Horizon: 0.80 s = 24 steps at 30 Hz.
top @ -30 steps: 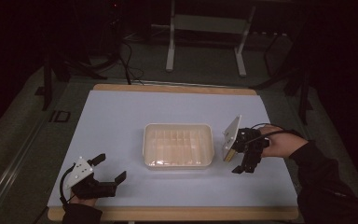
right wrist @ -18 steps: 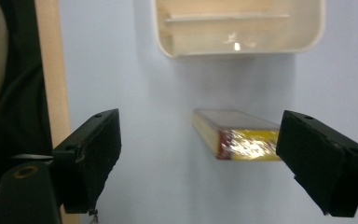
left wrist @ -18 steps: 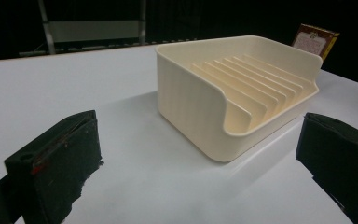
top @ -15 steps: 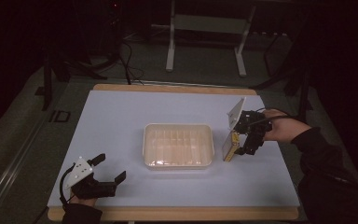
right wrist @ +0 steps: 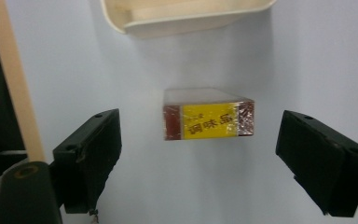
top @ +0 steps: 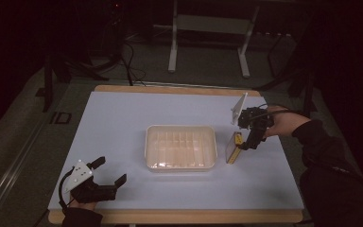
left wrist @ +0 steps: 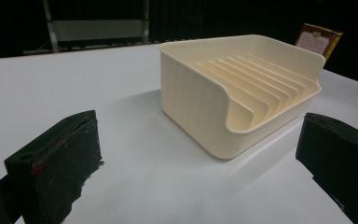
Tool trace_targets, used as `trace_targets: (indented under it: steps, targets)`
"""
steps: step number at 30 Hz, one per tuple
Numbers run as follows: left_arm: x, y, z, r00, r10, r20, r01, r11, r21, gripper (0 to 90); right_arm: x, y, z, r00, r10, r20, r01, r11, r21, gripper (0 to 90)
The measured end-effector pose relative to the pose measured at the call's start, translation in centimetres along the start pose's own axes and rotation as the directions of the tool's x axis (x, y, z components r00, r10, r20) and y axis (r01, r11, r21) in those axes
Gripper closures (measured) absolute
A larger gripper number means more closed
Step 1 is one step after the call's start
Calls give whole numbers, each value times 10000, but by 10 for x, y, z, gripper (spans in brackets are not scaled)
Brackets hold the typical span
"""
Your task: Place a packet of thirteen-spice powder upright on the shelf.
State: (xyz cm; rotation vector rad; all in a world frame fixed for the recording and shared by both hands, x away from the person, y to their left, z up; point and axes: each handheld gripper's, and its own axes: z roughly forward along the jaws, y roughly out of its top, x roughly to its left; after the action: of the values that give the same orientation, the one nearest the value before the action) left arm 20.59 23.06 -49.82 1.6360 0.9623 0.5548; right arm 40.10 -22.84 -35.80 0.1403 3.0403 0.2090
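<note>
A small box [top: 234, 147] with a yellow label and brown ends stands on its edge on the white table, just right of a cream ribbed tray [top: 180, 147]. My right gripper [top: 249, 143] hovers beside the box on its right, open. In the right gripper view the box [right wrist: 208, 114] sits between and beyond the wide-apart jaws of that gripper [right wrist: 207, 158], untouched, with the tray [right wrist: 186, 14] behind it. My left gripper [top: 109, 171] rests open at the near left corner. Ahead of this gripper [left wrist: 196, 154] lies the tray [left wrist: 242, 88], with the box [left wrist: 318, 39] behind it.
The white table top [top: 123, 123] has a wooden rim [top: 170, 89] along its far edge, and the same rim [right wrist: 14, 84] runs past my right gripper's left jaw. Dark floor, cables and a stand's legs [top: 208, 42] lie beyond the table.
My right gripper has drawn back toward the far right, away from the box. The box stays standing beside the tray. The left gripper has not moved.
</note>
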Motion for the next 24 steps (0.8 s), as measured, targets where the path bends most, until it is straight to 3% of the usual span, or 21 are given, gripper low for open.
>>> trace_targets:
  steps: [6,12,24]
  targets:
    - [0,-1,-3,10000,-31,-53,31,10000,-27,1,-6,-3,11,10000,19,-12,-19,9999,119,152]
    - [0,-2,-6,9999,-47,-125,47,10000,0,1,-10,-2,23,9992,-305,-252,315,9987,392,182]
    - [0,-3,-8,9999,-15,-167,16,10000,62,1,-13,-1,40,9960,-394,-808,446,9970,629,247]
